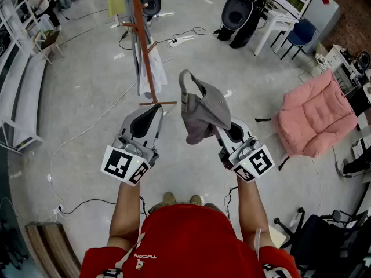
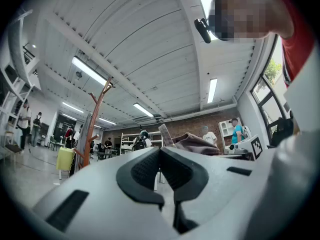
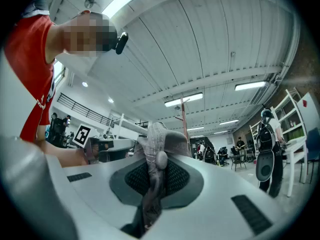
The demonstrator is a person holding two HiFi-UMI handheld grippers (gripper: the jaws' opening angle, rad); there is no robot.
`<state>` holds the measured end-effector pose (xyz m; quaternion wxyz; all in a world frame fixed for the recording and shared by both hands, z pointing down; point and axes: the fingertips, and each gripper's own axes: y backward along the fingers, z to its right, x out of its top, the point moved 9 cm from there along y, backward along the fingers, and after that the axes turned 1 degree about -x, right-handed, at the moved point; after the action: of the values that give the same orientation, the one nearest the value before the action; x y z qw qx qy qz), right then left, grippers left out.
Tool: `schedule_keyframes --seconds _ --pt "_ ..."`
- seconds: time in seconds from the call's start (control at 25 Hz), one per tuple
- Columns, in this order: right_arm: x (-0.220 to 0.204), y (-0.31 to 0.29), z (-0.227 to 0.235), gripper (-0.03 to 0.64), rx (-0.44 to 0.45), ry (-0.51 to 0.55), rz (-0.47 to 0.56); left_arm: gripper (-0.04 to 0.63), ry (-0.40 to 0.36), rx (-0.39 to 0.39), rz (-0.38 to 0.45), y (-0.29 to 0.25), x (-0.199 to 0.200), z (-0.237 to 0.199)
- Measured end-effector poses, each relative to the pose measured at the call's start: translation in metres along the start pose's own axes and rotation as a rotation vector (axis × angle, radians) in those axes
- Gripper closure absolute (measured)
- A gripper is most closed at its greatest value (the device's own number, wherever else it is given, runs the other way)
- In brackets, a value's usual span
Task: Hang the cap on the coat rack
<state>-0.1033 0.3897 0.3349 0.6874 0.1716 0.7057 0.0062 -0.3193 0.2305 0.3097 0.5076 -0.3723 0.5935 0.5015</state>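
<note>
A grey cap [image 1: 200, 106] hangs in the air in front of me, its strap loop sticking up. My right gripper [image 1: 222, 133] is shut on the cap's fabric, and in the right gripper view the cloth [image 3: 154, 156] is pinched between the dark pads. My left gripper [image 1: 156, 111] is shut with nothing in it, just left of the cap; its pads [image 2: 150, 169] meet. The orange-brown coat rack [image 1: 143, 45] stands ahead of the left gripper, with one peg [image 1: 157, 103] right at its tip. The rack [image 2: 96, 121] rises left of the cap [image 2: 200, 143] in the left gripper view.
A white garment [image 1: 152, 74] hangs on the rack. A pink cushioned chair [image 1: 316, 116] stands to the right, black seats [image 1: 237, 10] and a blue chair [image 1: 301, 33] farther back. Cables [image 1: 87, 129] trail over the grey floor; a bench [image 1: 17, 91] lines the left.
</note>
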Motion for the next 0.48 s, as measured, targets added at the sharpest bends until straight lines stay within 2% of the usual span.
schedule_keyframes --seconds 0.48 --pt "-0.0015 0.0038 0.0012 0.578 0.014 -0.001 -0.025 0.586 -0.012 -0.001 0.002 0.0069 0.006 0.003"
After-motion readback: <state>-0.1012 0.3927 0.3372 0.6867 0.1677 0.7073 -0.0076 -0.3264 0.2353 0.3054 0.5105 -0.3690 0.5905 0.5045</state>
